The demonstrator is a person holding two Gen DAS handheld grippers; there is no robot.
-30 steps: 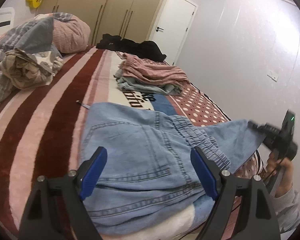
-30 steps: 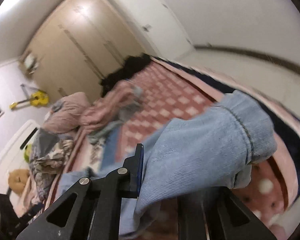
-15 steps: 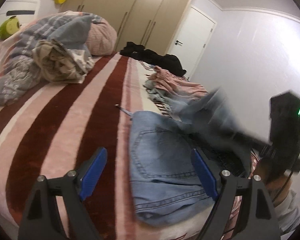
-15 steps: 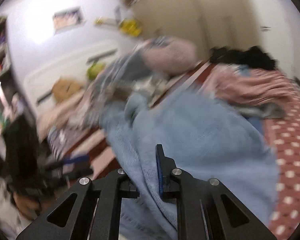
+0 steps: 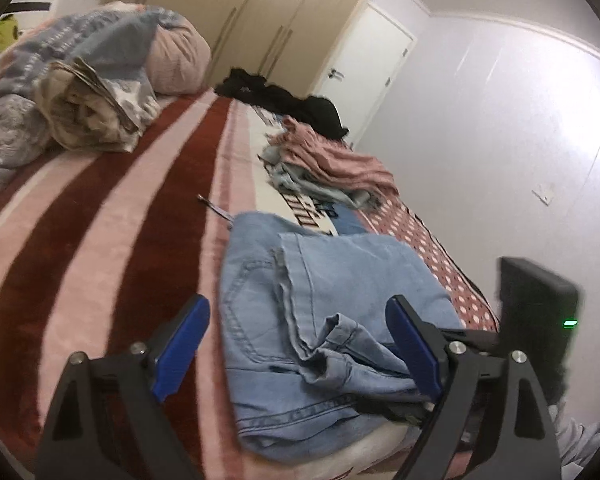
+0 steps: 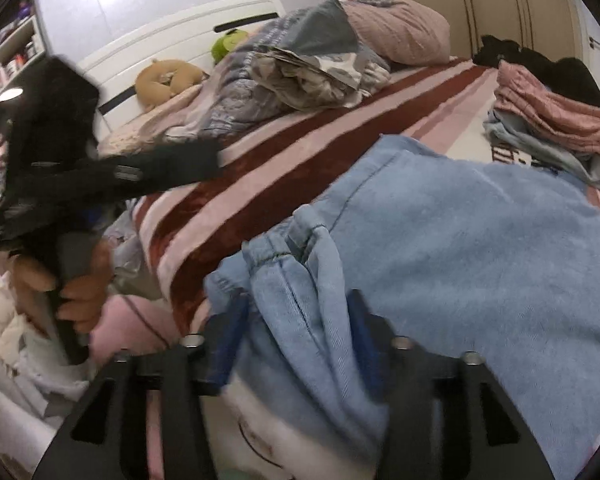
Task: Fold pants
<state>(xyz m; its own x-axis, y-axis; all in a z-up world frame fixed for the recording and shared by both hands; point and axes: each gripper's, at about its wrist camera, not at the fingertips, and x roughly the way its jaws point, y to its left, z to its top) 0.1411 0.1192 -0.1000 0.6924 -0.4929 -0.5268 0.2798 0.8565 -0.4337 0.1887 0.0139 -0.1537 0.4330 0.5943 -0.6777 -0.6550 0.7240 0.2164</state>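
Light blue denim pants [image 5: 340,280] lie folded on the striped bed blanket [image 5: 100,220], the leg doubled back over the seat and its hem bunched at the near edge. My left gripper [image 5: 296,312] hovers over that near edge; its jaws stand wide, are still opening, and touch nothing. In the right wrist view the pants [image 6: 480,240] fill the right half. My right gripper [image 6: 296,336] is low at the bed's edge, jaws opening, with the bunched hem loose between its blue pads [image 6: 228,340]. A hand [image 6: 76,296] holds the left gripper's handle.
A pile of pink and grey clothes [image 5: 332,164] lies further up the bed, with a black garment [image 5: 292,104] behind it. Crumpled bedding and a pink pillow [image 5: 80,92] fill the head end. A white wall runs along the bed's right side.
The right gripper swung the pant leg in from the right and laid it over the pants, then its jaws parted. The left gripper drifted slightly left and rolled a little.
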